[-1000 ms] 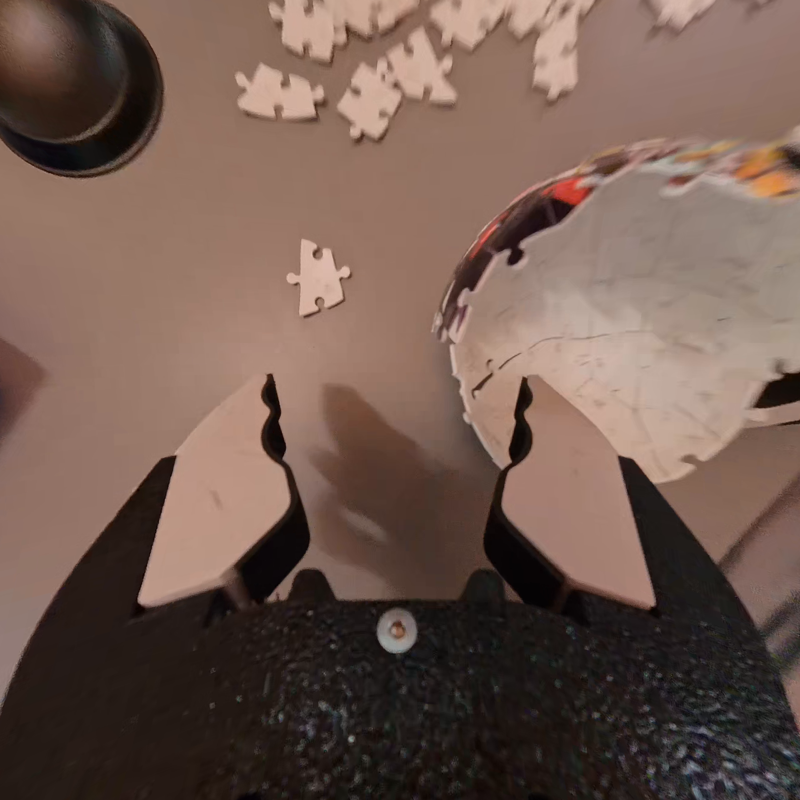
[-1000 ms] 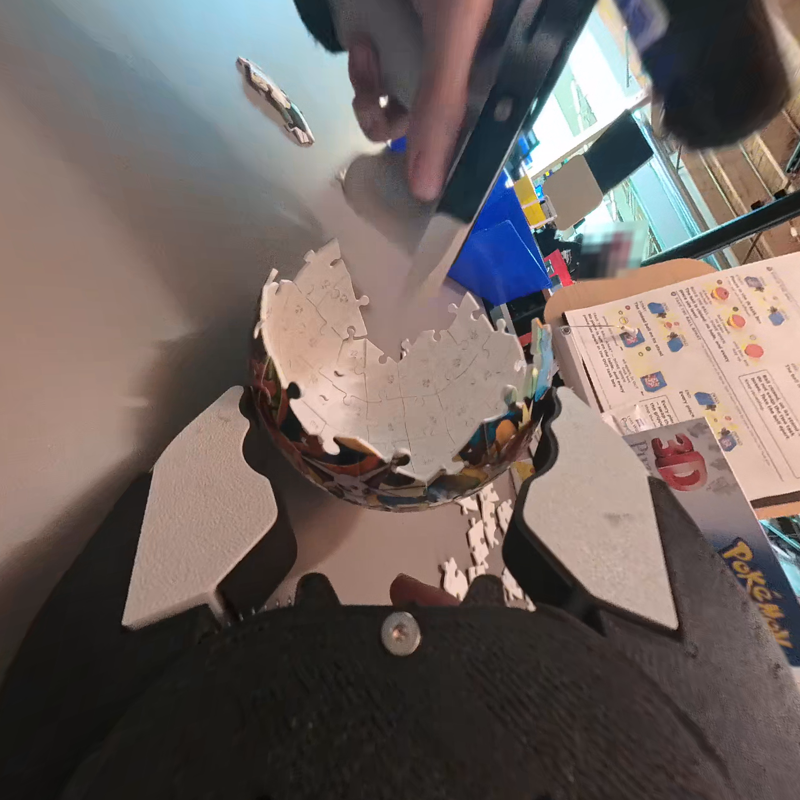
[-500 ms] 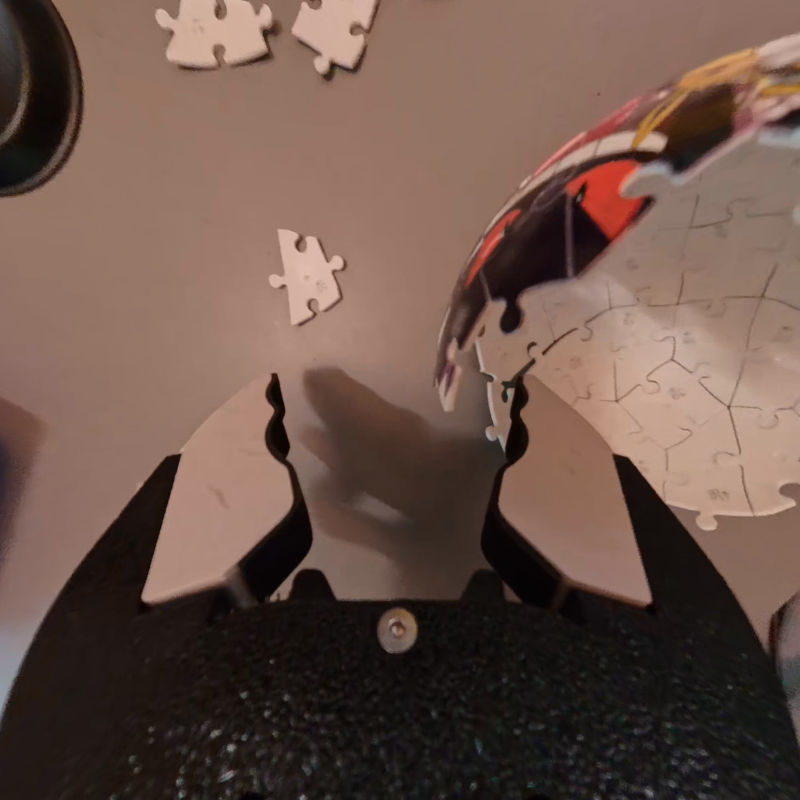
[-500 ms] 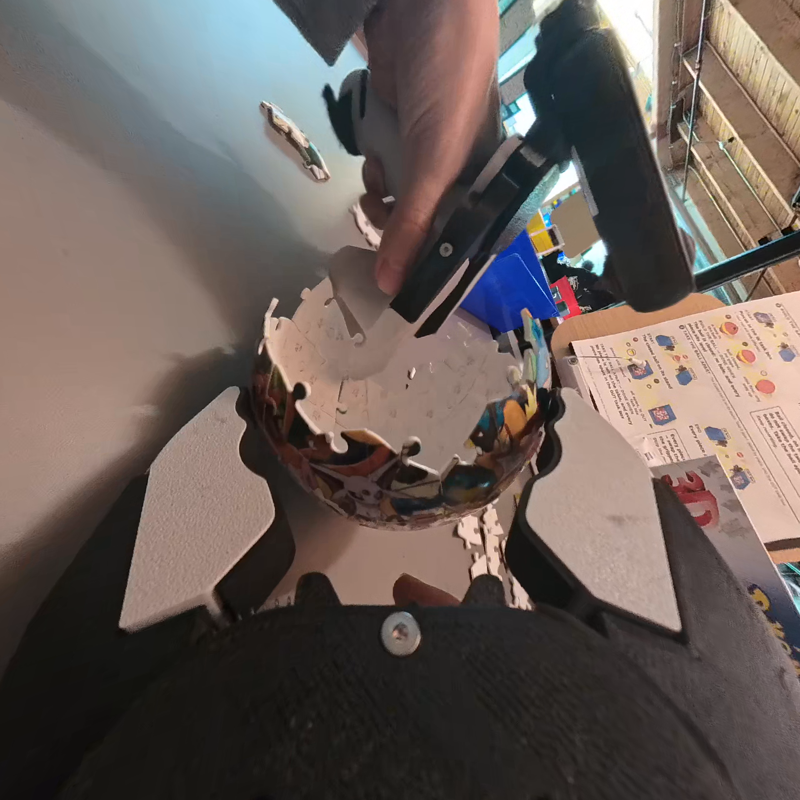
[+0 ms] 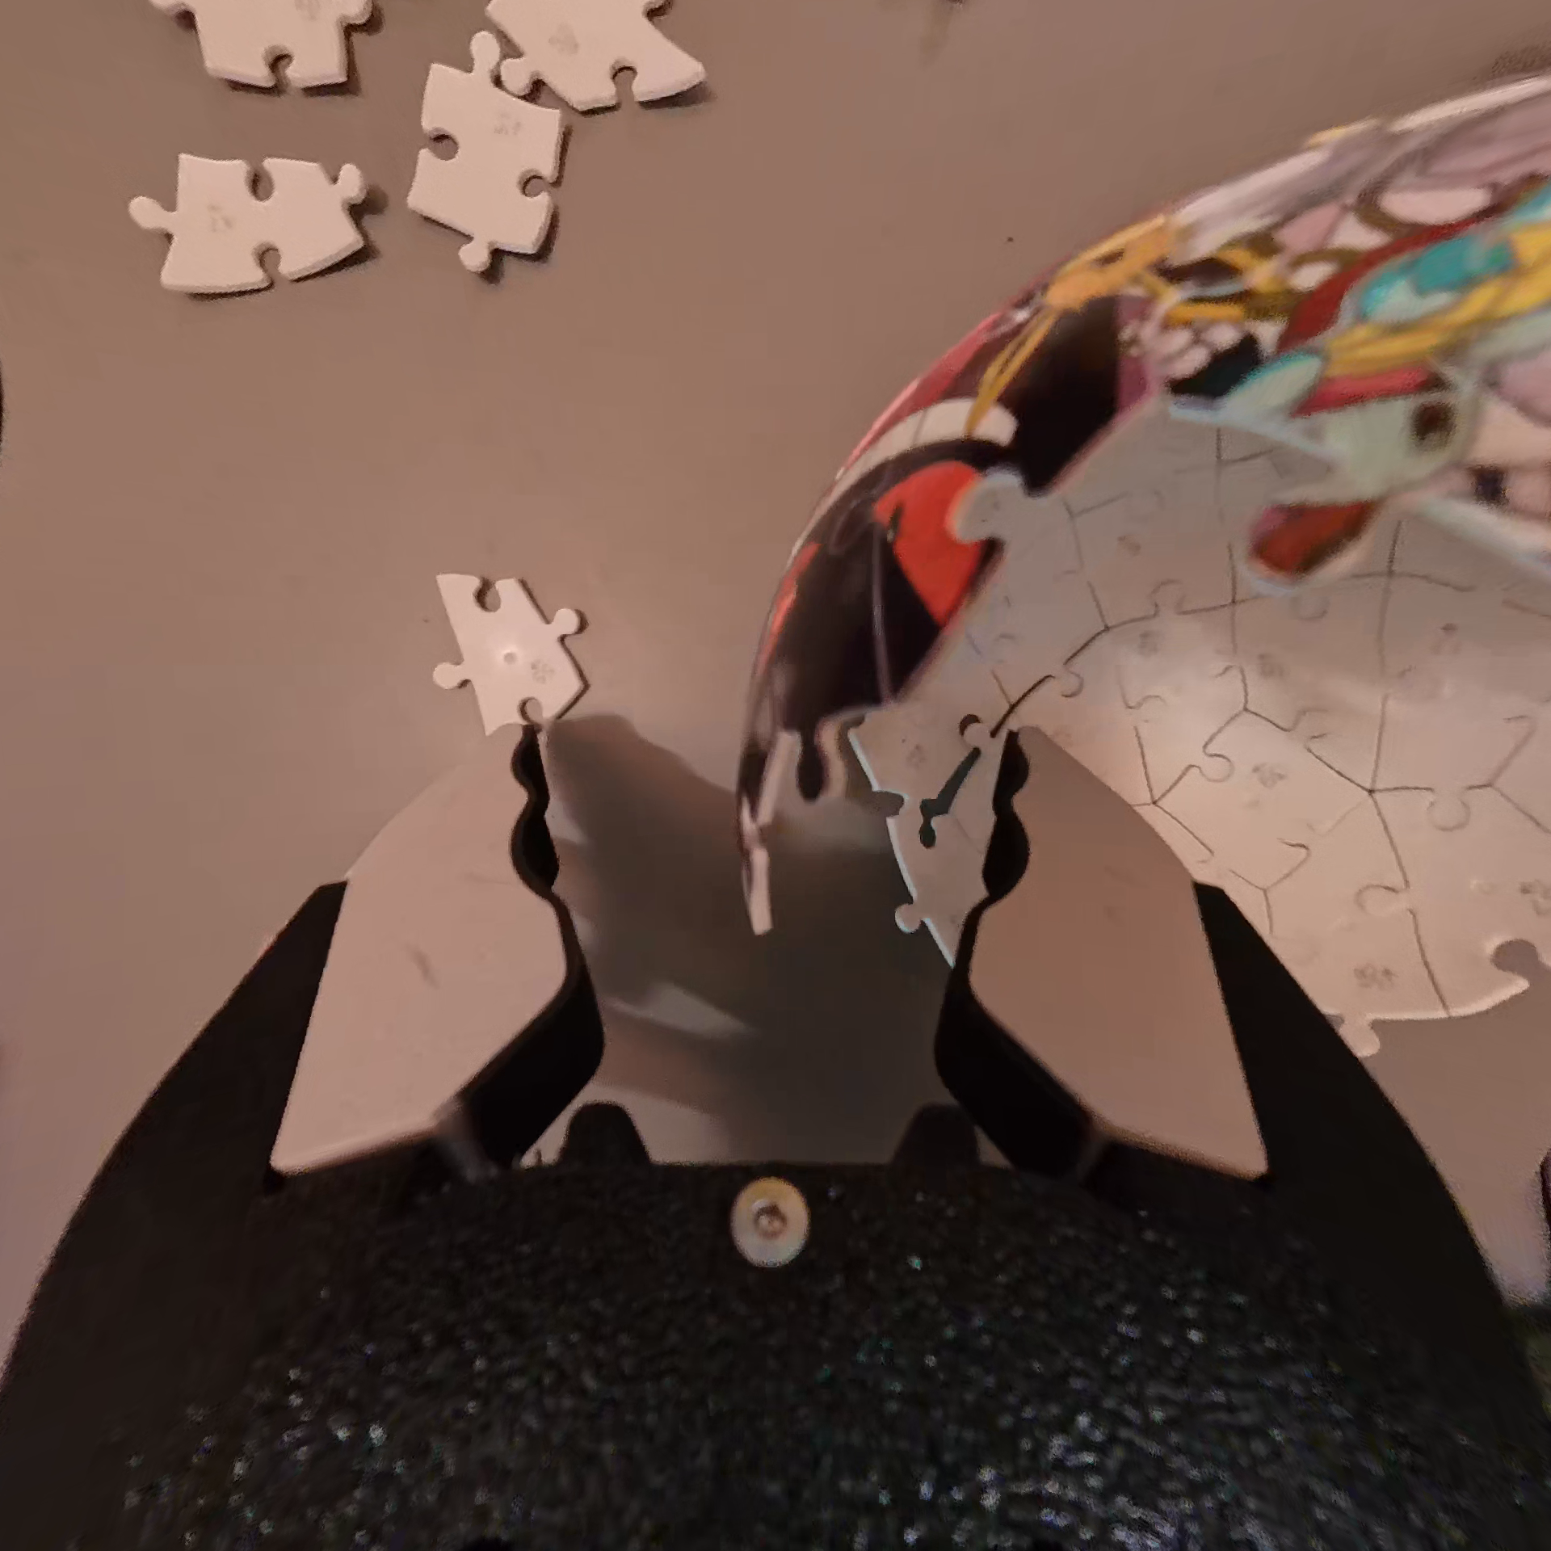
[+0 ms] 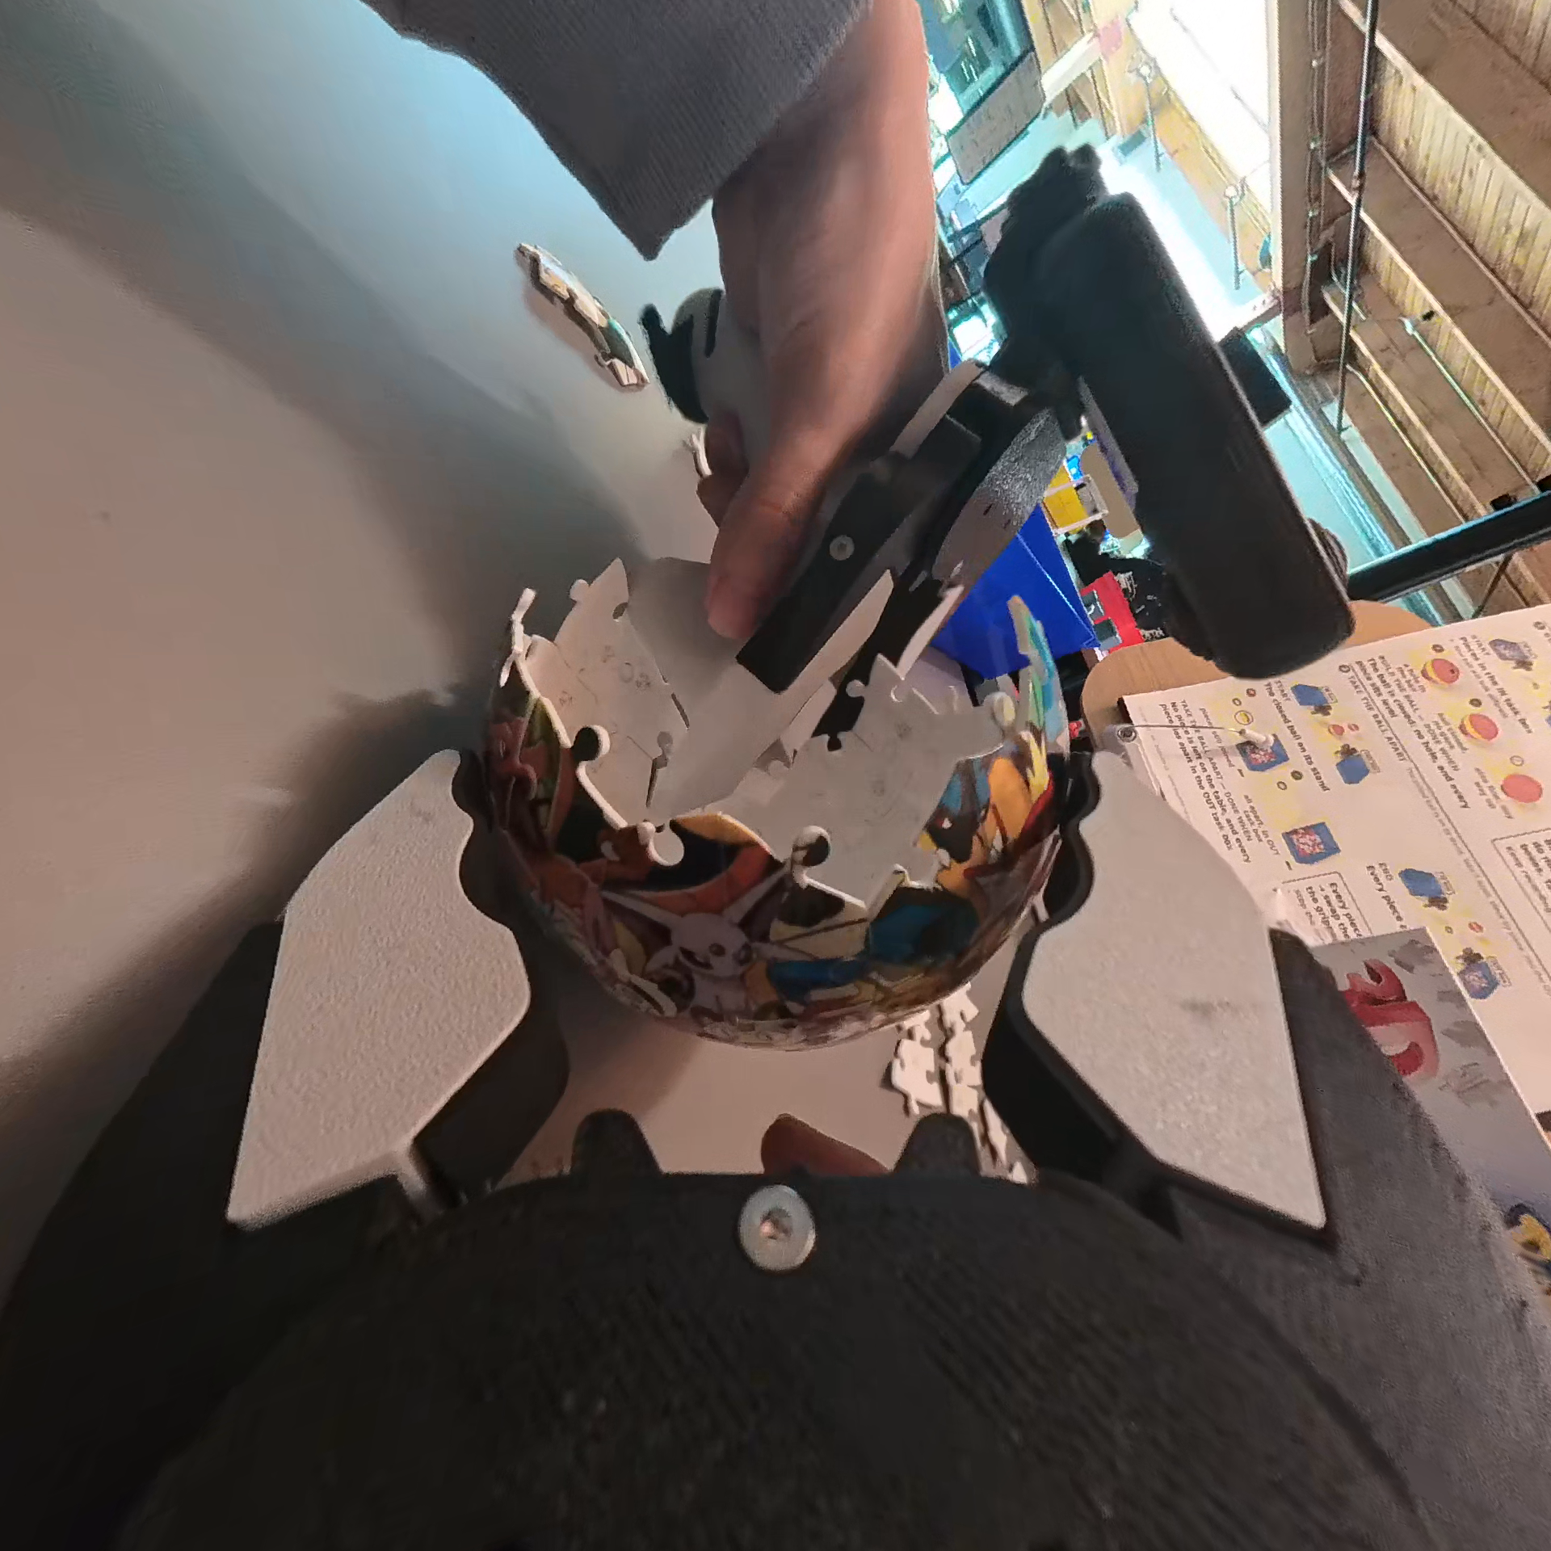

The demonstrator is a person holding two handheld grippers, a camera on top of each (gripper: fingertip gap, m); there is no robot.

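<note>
The right tool [image 6: 768, 780] is clamped on a half-built puzzle ball [image 6: 780, 915], a curved shell with colourful cartoon print outside and plain white inside; one finger presses on each side of the shell, and it is lifted above the grey desk [image 6: 210, 503]. The open side of the shell faces up, and its rim is jagged with knobs and notches.

The left tool [image 5: 768, 747] stands with its fingers apart and holds nothing. In the left wrist view the edge of the puzzle ball [image 5: 1175, 688] sits partly between the two fingers, close to the right-side finger; it is not clear if they touch. In the right wrist view a hand [image 6: 822, 378] in a grey sleeve holds this left tool, and its fingers reach into the open shell.

One loose white puzzle piece [image 5: 512, 655] lies on the desk just at the tip of the left-side finger. More white pieces [image 5: 487, 168] lie farther away. An instruction sheet [image 6: 1360, 772] lies to the right of the ball
</note>
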